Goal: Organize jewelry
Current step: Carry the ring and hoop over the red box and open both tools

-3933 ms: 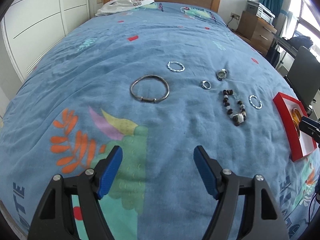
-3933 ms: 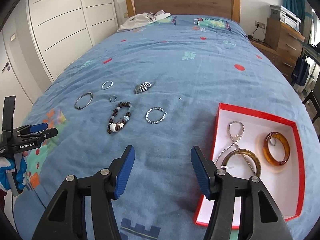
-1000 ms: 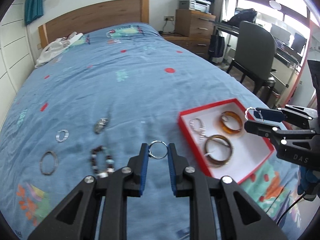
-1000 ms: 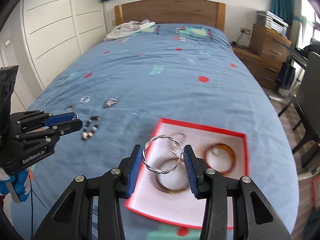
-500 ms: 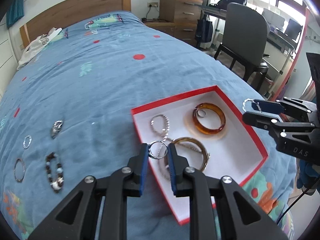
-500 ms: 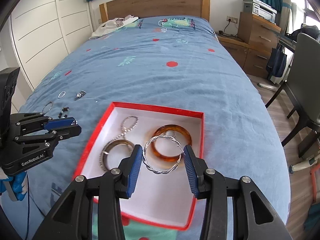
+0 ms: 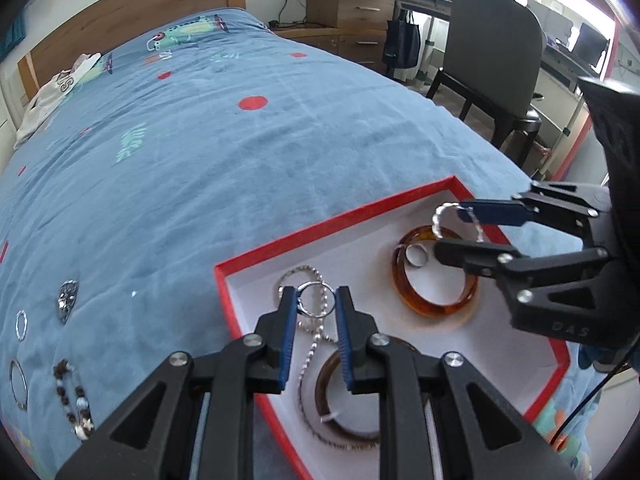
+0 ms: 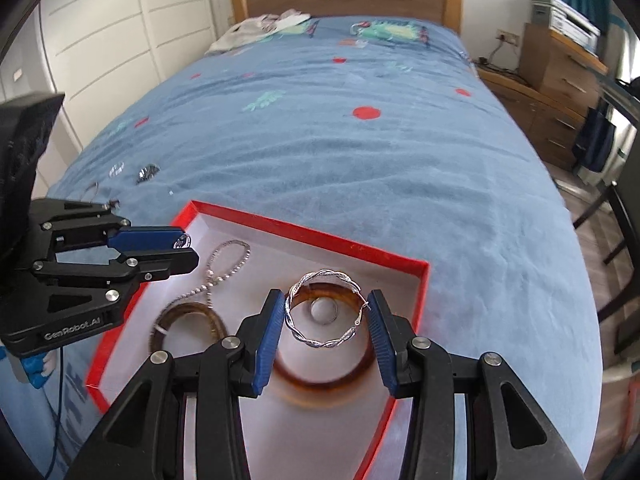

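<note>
A red box with a white inside (image 7: 516, 364) (image 8: 304, 232) lies on the blue bedspread. It holds an amber bangle (image 7: 436, 308) (image 8: 324, 384) with a small ring (image 7: 417, 257) (image 8: 323, 311) inside it, a brown bangle (image 7: 344, 428) (image 8: 186, 312) and a silver chain (image 7: 310, 344) (image 8: 224, 260). My left gripper (image 7: 316, 300) (image 8: 182, 246) is shut on a small silver ring (image 7: 316, 299) above the box's left part. My right gripper (image 8: 326, 312) (image 7: 460, 224) is shut on a twisted silver hoop (image 8: 326, 344) (image 7: 440, 216) above the amber bangle.
On the bedspread left of the box lie a beaded bracelet (image 7: 74, 398), a plain silver bangle (image 7: 18, 384), a small twisted ring (image 7: 21, 324) and a silver charm (image 7: 67, 298) (image 8: 146, 173). A grey chair (image 7: 492, 68) and wooden drawers (image 8: 560, 92) stand beside the bed.
Both grippers have moved closer over the red box, carrying their rings. The left one now hangs over the chain, the right one over the amber bangle.
</note>
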`<state>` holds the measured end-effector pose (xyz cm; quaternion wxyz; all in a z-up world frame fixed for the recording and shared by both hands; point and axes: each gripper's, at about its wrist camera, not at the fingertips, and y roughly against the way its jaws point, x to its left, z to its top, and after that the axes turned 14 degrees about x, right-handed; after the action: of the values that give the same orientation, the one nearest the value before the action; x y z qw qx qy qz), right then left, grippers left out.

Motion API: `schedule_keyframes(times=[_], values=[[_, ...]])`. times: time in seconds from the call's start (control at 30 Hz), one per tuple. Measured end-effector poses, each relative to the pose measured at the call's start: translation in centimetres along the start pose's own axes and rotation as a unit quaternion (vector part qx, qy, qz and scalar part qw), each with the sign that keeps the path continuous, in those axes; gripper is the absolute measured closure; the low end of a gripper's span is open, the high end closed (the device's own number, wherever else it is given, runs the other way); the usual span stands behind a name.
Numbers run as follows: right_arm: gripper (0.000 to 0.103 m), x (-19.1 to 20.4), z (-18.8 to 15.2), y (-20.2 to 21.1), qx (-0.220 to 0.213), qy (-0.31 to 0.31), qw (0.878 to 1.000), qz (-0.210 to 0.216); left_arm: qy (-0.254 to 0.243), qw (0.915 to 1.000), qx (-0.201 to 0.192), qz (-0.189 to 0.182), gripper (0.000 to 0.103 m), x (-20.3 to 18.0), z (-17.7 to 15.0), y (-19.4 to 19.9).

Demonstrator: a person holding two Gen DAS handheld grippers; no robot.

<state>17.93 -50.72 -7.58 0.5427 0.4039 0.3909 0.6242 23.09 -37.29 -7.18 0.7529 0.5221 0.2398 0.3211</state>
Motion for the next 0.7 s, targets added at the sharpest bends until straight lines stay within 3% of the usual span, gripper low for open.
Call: schedule_keyframes(times=[0.43, 0.7], values=[[0.060, -0.5, 1.4, -3.4, 0.047, 0.056, 0.997, 0.004, -0.002, 0.9996, 0.027, 0.002, 0.085, -0.1, 0.8, -4.0], [0.060, 0.1, 1.5, -3.7, 0.070, 0.108, 0.992, -0.013, 0.001, 0.9997, 0.025, 0.007, 0.084, 0.6, 0.4, -4.3]])
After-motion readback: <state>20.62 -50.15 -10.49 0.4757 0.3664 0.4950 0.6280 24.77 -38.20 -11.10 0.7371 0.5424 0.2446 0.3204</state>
